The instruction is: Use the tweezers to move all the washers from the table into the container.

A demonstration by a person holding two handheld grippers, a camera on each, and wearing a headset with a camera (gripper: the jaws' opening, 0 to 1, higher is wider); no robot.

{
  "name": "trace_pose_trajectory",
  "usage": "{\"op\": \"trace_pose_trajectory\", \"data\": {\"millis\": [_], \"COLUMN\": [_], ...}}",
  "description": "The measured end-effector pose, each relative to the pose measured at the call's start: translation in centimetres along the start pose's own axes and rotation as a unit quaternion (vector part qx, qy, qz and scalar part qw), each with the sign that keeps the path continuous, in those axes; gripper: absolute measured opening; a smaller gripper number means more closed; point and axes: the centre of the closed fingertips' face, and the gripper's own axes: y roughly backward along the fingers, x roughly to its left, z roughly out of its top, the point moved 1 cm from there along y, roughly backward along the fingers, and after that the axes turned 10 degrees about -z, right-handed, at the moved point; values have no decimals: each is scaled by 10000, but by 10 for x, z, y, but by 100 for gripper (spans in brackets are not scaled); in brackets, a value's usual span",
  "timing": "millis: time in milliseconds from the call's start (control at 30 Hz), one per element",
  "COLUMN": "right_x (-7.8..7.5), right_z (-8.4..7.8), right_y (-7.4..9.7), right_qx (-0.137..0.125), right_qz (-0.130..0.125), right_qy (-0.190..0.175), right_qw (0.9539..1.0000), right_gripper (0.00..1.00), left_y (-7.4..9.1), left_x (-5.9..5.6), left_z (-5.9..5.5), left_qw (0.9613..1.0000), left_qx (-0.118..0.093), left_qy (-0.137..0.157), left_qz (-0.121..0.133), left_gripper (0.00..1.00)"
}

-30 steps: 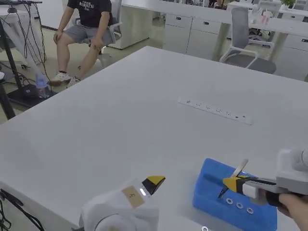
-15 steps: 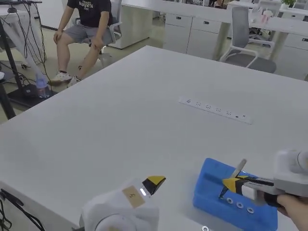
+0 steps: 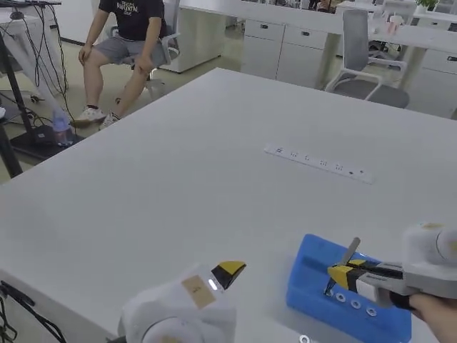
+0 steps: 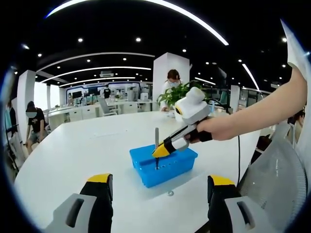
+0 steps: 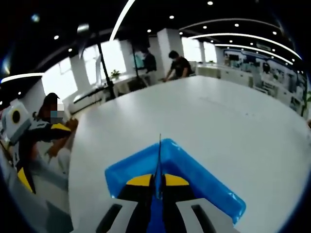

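washers: three small metal rings, the washers [image 3: 355,305], lie in a row on the floor of the container, toward its near side.
loose washer: one loose washer [image 3: 304,339] lies on the tabletop just in front of the container, apart from its wall.
tweezers: the tweezers [image 3: 350,252] stand tilted, with the upper end leaning up and away. the tips point down inside the container, just left of the row of washers. whether the tips touch the floor or grip anything, i cannot tell.
container: the blue container [image 3: 298,287] is a shallow open tray near the tabletop's near edge, on the right.
right tongs: the right tongs [image 3: 341,274] are pinched narrow on the tweezers at mid-length. their yellow tips sit over the container, and a hand [image 3: 437,316] holds them from the right.
left tongs: the left tongs [image 4: 160,178] are spread wide with nothing between them. they sit low at the near edge, left of the container and apart from it.
tabletop: the white tabletop [image 3: 186,179] carries a white power strip [image 3: 318,163] well beyond the container.
room: a person [image 3: 130,39] sits on a chair past the far left corner, and a grey office chair [image 3: 365,61] stands at the far right.
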Motion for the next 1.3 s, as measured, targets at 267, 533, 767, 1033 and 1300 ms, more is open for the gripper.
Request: {"op": "trace_pose_trajectory", "data": {"millis": [267, 533, 767, 1033, 1300], "right_x": [-2, 14, 36, 51, 70], "right_z": [11, 30, 41, 39, 16], "right_y": [11, 26, 42, 52, 49], "right_qx": [-223, -534, -785, -877, -632], "right_qz": [0, 113, 316, 649, 744], "right_qy": [-67, -59, -200, -609, -656], "right_qw": [9997, 9985, 9962, 9922, 9931], "right_gripper": [4, 4, 4, 4, 4], "left_y": [0, -1, -1, -2, -2], "left_x": [0, 0, -1, -2, -2], "left_z": [0, -1, -1, -1, -3], "left_qw": [10000, 10000, 10000, 10000, 9999], "left_qx": [-7, 14, 32, 51, 74], "left_qy": [-2, -6, -12, -20, -34], "left_qz": [-4, -21, -40, -61, -79], "left_gripper": [81, 81, 81, 81, 81]}}
